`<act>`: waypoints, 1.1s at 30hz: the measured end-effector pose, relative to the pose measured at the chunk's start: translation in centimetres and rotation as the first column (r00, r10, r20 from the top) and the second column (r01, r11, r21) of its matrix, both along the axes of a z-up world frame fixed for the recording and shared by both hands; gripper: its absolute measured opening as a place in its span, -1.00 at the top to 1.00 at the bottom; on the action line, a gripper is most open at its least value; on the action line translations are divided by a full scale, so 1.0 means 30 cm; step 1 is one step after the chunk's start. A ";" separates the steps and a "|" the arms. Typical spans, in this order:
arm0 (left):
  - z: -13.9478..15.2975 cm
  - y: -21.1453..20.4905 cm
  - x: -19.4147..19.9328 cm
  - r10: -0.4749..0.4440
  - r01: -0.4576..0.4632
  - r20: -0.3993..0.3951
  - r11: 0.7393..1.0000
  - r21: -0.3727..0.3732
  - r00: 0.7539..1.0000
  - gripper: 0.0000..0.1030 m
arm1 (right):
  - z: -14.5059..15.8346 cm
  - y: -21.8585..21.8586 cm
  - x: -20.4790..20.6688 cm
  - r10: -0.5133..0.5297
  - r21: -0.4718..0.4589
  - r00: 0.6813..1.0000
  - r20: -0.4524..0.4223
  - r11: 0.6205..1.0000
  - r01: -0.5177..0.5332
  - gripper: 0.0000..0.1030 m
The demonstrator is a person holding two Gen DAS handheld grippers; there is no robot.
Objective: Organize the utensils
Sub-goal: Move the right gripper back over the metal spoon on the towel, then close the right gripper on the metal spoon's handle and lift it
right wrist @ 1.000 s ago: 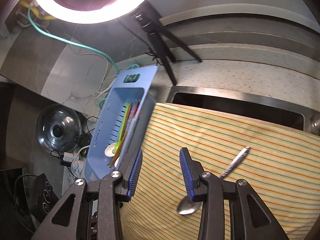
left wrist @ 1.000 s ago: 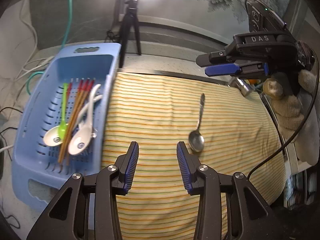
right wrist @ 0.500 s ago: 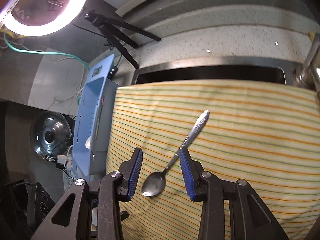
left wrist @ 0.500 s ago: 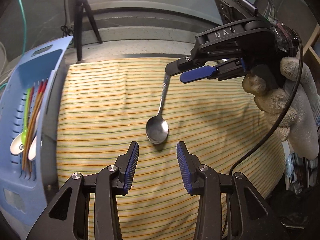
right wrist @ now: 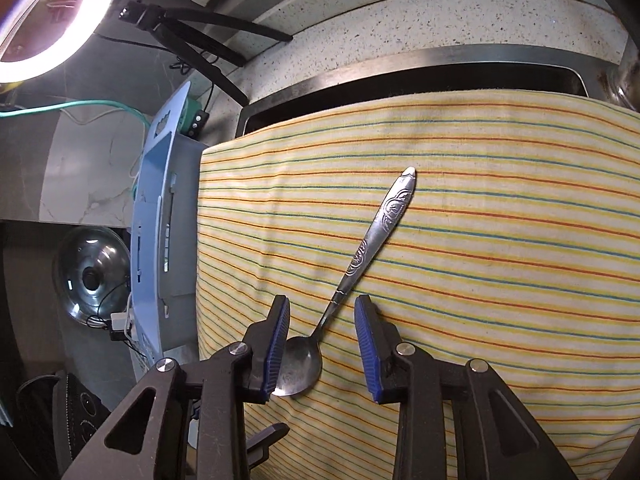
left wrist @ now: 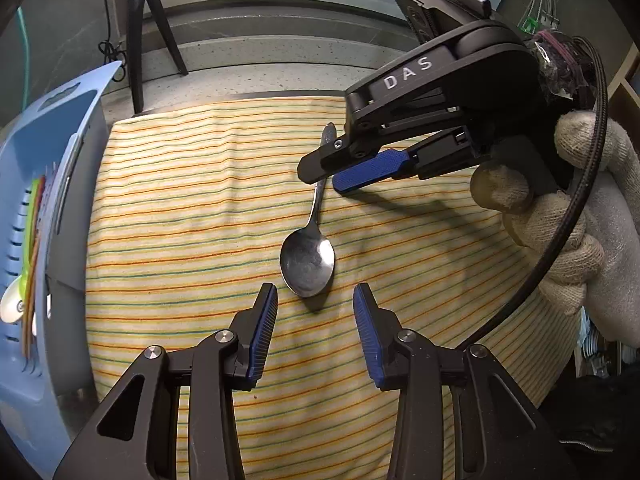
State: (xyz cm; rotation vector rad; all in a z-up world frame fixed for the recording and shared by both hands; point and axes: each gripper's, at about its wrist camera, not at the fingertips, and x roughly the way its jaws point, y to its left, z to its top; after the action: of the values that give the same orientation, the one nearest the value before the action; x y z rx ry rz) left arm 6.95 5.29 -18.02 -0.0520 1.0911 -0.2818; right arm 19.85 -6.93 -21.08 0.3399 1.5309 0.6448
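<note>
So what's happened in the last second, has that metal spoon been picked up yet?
Not yet. The right gripper has swung in and come down until its open fingers straddle the spoon handle. The left gripper has turned from the blue basket toward the spoon's bowl, open. The spoon stays flat on the striped cloth.

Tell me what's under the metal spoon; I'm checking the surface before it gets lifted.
The metal spoon lies directly on the striped cloth, open right gripper straddling its neck. The cloth hides what supports it; a sink rim shows past its far edge.
</note>
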 end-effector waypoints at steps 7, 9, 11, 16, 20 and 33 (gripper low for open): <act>-0.015 -0.012 -0.005 -0.019 0.018 0.034 1.000 0.014 0.999 0.27 | -0.007 0.027 0.005 -0.015 -0.069 1.000 0.008 0.998 0.015 0.59; -0.019 -0.009 -0.005 -0.020 0.020 0.042 1.000 0.007 0.999 0.27 | -0.006 0.035 0.006 -0.010 -0.092 1.000 0.012 0.996 0.011 0.61; -0.026 -0.006 -0.006 -0.023 0.023 0.043 1.000 0.001 0.999 0.27 | -0.005 0.045 0.009 -0.005 -0.114 1.000 0.012 0.993 0.006 0.62; -0.046 -0.009 -0.008 -0.027 0.027 0.052 1.000 0.003 0.998 0.49 | -0.002 0.082 0.012 0.031 -0.172 0.999 0.025 0.985 -0.026 0.62; -0.051 -0.014 -0.017 -0.029 0.029 0.058 1.000 -0.011 0.998 0.56 | 0.004 0.100 0.009 0.052 -0.209 0.998 0.038 0.977 -0.043 0.68; -0.020 -0.002 -0.042 -0.016 0.019 0.077 0.999 -0.042 0.997 0.59 | 0.032 0.069 0.003 -0.004 -0.138 1.000 0.028 0.990 0.008 0.86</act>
State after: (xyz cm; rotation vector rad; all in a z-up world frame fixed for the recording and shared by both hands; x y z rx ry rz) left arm 5.69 5.22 -18.61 -0.0694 1.0095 -0.3203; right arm 19.93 -4.88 -20.12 0.2295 1.5385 0.5330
